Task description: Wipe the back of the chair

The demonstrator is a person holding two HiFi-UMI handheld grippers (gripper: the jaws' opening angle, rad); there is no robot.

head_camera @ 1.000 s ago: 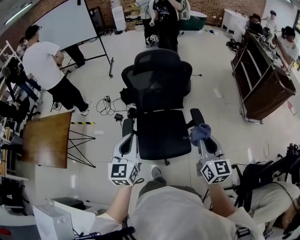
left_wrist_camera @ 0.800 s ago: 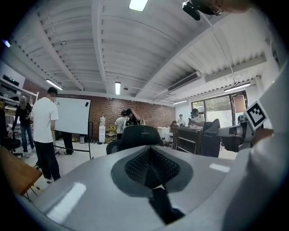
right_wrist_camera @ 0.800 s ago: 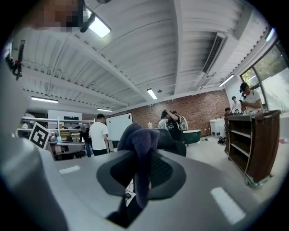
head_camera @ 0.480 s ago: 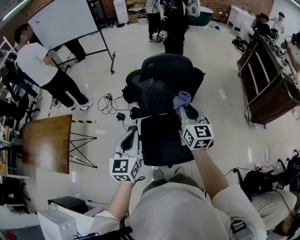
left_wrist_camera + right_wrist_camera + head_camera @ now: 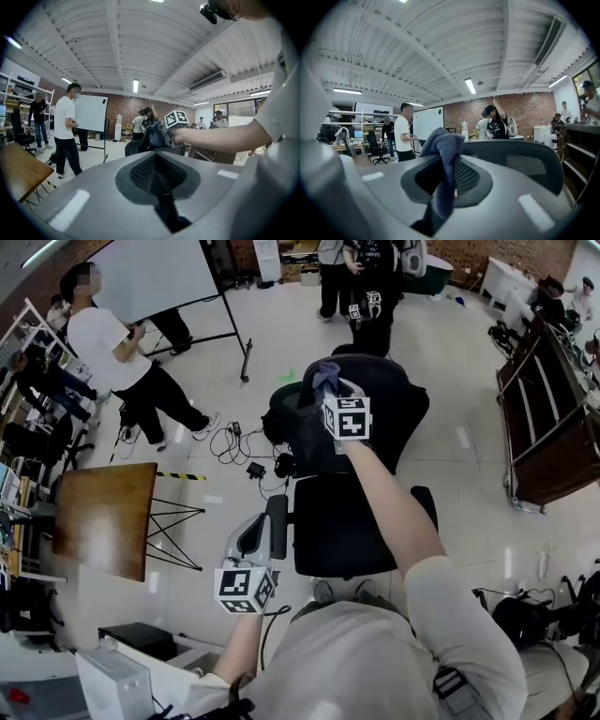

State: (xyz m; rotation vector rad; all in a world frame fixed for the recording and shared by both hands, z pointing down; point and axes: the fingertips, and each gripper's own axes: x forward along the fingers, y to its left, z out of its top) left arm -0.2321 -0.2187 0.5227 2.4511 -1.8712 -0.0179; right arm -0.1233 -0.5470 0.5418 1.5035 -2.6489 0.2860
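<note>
My right claw (image 5: 324, 390) is clamped on a blue-grey cloth (image 5: 326, 374), which bunches up out of the closed jaws and droops over them. It sits at the left end of the headrest (image 5: 380, 381) of the black mesh office chair (image 5: 342, 512); I can't tell whether cloth and mesh touch. The chair stands upright, seat toward me, back on the far side, and the headrest's long axis runs left to right. My left claw (image 5: 254, 524) is closed on nothing, low beside the chair's left armrest (image 5: 277, 521).
</note>
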